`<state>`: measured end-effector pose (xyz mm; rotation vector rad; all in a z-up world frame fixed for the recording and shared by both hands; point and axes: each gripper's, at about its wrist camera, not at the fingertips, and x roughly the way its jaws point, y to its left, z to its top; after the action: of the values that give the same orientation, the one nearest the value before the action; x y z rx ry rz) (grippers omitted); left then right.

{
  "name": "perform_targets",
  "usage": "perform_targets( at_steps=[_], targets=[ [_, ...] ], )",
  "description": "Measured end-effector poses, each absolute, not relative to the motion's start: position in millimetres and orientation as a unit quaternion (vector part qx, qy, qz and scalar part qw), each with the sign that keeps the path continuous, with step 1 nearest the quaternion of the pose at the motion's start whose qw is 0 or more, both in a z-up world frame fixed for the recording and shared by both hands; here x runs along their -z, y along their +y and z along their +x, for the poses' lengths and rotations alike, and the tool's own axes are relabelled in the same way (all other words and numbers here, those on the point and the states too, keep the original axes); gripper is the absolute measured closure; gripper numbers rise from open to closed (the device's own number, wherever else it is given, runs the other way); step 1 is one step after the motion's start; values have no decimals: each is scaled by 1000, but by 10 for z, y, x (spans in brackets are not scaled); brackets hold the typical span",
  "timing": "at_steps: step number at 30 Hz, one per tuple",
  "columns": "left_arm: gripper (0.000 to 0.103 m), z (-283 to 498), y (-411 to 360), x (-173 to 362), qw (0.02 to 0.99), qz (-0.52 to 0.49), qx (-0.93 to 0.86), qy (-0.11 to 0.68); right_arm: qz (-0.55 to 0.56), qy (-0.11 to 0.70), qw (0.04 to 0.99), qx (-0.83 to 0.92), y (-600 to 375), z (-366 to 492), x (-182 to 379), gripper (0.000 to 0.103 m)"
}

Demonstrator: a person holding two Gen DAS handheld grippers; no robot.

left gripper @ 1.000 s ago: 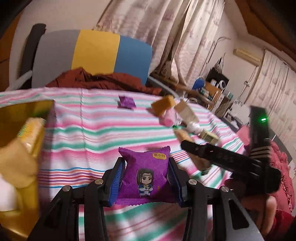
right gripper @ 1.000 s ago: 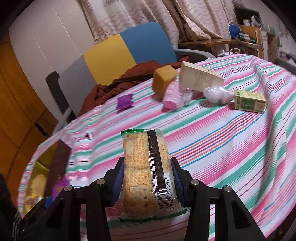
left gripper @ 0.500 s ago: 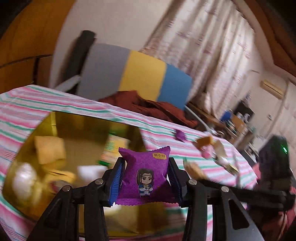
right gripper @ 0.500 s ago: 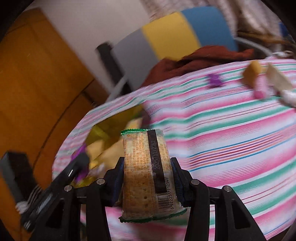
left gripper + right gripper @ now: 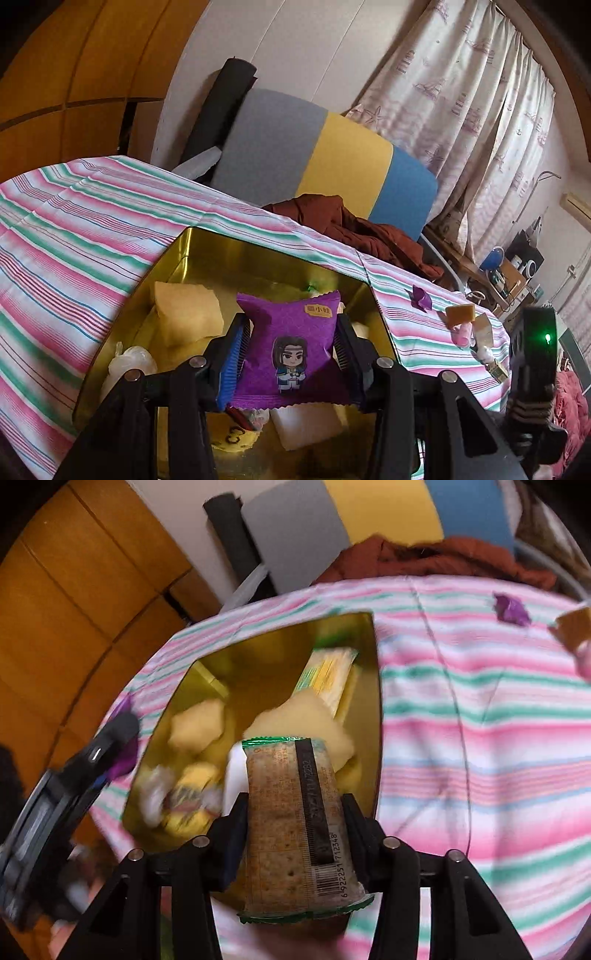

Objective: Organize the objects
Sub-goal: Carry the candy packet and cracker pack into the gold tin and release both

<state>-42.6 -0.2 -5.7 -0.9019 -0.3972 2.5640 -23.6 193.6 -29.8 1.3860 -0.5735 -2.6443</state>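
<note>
My left gripper (image 5: 290, 350) is shut on a purple snack packet (image 5: 291, 347) with a cartoon figure and holds it over the gold tin (image 5: 184, 251). My right gripper (image 5: 295, 834) is shut on a cracker packet (image 5: 295, 823) with a green edge and holds it over the near right corner of the same gold tin (image 5: 375, 686). The tin holds yellow sponges (image 5: 184, 314), a yellow packet (image 5: 328, 675) and several small wrapped items. The left gripper also shows in the right wrist view (image 5: 114, 738) at the tin's left side.
The table has a pink and green striped cloth (image 5: 74, 229). A small purple packet (image 5: 419, 295), an orange sponge (image 5: 460, 314) and several small items lie at the far right. A chair with a brown garment (image 5: 351, 225) stands behind the table.
Both grippers have swung left from the loose items toward the gold tin, each keeping its packet. The tin now lies right under both.
</note>
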Motion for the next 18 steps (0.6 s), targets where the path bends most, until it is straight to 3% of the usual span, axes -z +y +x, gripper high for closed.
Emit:
perform_targets(
  at_steps=[2, 4, 5, 10, 14, 18],
  targets=[
    [56, -449, -5, 69, 195, -324, -915, -139, 443, -192, 44, 874, 1970, -260, 290, 42],
    [56, -479, 8, 67, 197, -326, -915, -136, 432, -216, 58, 874, 2018, -219, 231, 24],
    [56, -503, 24, 64, 196, -328, -914, -134, 417, -227, 64, 878, 2053, -155, 163, 21],
    [56, -642, 174, 8, 201, -331, -914, -123, 352, -197, 45, 914, 2154, 146, -101, 18],
    [37, -717, 290, -17, 179, -341, -918, -96, 328, -208, 34, 921, 2326, 293, -164, 17],
    [25, -672, 296, -33, 161, -336, -924, -89, 332, -225, 23, 916, 2461, 317, -103, 17]
  ],
)
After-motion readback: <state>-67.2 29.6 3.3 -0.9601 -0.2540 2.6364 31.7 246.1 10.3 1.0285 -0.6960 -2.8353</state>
